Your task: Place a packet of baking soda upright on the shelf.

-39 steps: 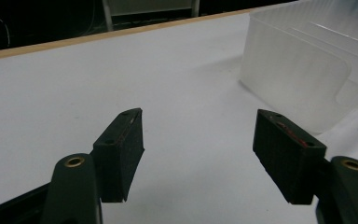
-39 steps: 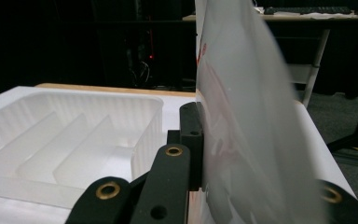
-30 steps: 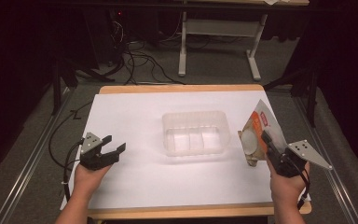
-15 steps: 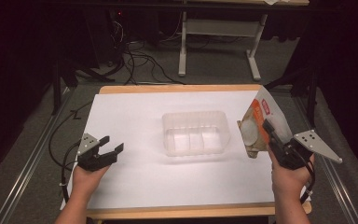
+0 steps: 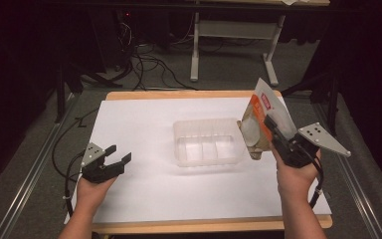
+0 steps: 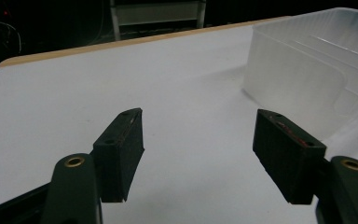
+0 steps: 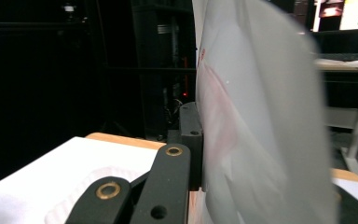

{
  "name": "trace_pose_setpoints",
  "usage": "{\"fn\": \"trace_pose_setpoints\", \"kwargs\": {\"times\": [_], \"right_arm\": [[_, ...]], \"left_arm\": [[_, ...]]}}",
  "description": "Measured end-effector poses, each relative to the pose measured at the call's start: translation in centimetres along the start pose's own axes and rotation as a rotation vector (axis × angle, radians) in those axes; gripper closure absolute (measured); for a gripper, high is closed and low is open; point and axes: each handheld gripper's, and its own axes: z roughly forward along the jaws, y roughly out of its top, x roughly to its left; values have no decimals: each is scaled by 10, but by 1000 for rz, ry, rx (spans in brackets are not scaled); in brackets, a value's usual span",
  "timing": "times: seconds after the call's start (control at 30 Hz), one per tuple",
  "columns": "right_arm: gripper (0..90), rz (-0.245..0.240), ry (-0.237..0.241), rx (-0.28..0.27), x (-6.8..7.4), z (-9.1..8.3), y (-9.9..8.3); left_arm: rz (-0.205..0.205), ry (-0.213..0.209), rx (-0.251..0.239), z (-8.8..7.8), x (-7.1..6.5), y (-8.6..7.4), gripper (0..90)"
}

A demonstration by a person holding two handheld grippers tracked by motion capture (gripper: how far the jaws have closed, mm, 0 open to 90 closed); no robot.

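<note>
— While the right tool (image 5: 277,135) clamps a pouch (image 5: 262,119) and holds it up off the surface (image 5: 144,124), what would you say is the step in hand?

— Carrying, I'd judge. The pouch hangs tilted above the right edge of the surface, its lower end just beside the right wall of the clear tray (image 5: 208,141). In the right gripper view the jaw presses flat against the pale side of the pouch (image 7: 261,121), so the grip looks firm.

— And the tray?

— It sits about mid-surface, a little right of centre, with small compartments along its near side. They look empty.

— So the next move?

— Probably swinging the pouch leftward over the tray rim and either lowering it in or tipping it. That calls for clearing the right wall first, since the bottom of the pouch is close to it. I can't tell whether the pouch is opened.

— What about the left tool (image 5: 114,158)?

— Its jaws stand wide apart with nothing between them, resting low near the left edge toward the near corner. In the left gripper view they point across bare white surface toward the tray (image 6: 317,79), well apart from it.

— Room to move?

— Plenty on the left half and along the far edge. The right side is tighter: the hand (image 5: 293,177) works near the right edge.
</note>
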Motion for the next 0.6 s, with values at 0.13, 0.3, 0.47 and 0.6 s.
{"fn": "trace_pose_setpoints", "kwargs": {"times": [0.13, 0.3, 0.47, 0.6], "right_arm": [[900, -7, 28, 5, 13, 10, 2], [900, -7, 66, 24, 30, 27, 3], [900, -8, 92, 40, 45, 41, -1], [900, -3, 112, 62, 54, 54, -5]], "left_arm": [[4, 1, 10, 2, 0, 0, 339], [3, -1, 1, 1, 0, 0, 339], [6, -5, 5, 2, 0, 1, 340], [5, -6, 5, 2, 1, 1, 340]]}}
